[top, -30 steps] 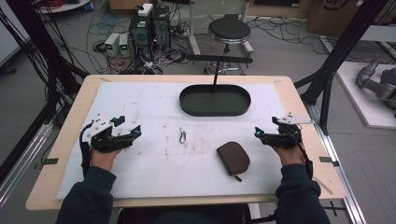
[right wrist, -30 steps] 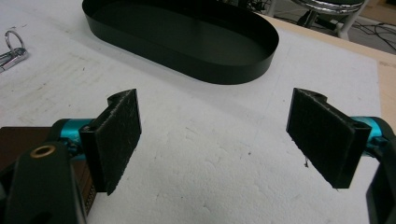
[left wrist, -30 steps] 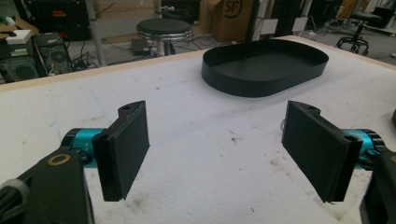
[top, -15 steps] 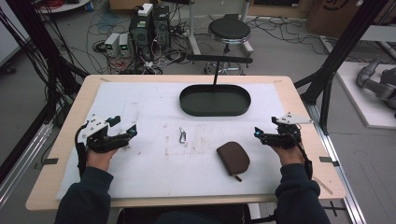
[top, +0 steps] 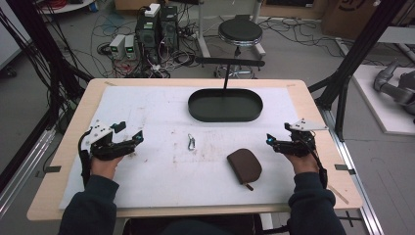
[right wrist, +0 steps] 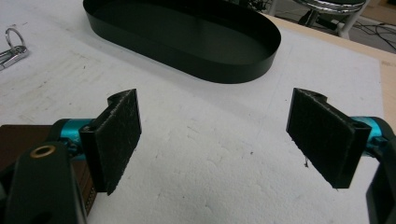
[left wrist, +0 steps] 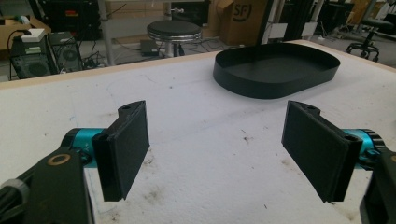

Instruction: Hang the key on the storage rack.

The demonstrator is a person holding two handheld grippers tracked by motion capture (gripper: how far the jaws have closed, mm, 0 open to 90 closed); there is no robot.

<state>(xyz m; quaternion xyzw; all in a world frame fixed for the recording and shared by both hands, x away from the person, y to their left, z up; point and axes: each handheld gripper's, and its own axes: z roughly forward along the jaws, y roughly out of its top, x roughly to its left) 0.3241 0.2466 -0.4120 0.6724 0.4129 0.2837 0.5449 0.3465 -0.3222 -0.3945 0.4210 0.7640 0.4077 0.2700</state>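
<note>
Brown leather pouch [top: 244, 165] lying flat and untouched on the white-covered tabletop [top: 147, 107], near the small metal key clip [top: 191, 142], below the black oval tray [top: 225, 105]. Left tongs [top: 131, 139] drifted slightly outward since a second ago, right tongs [top: 272, 141] unmoved; both released, empty. Probably no step started yet.

Brown pouch [right wrist: 18, 140] mostly hidden behind the near jaw in right gripper view, cut by the left edge. Metal clip [right wrist: 11, 46] cut there too; in high view too small to tell its type.
</note>
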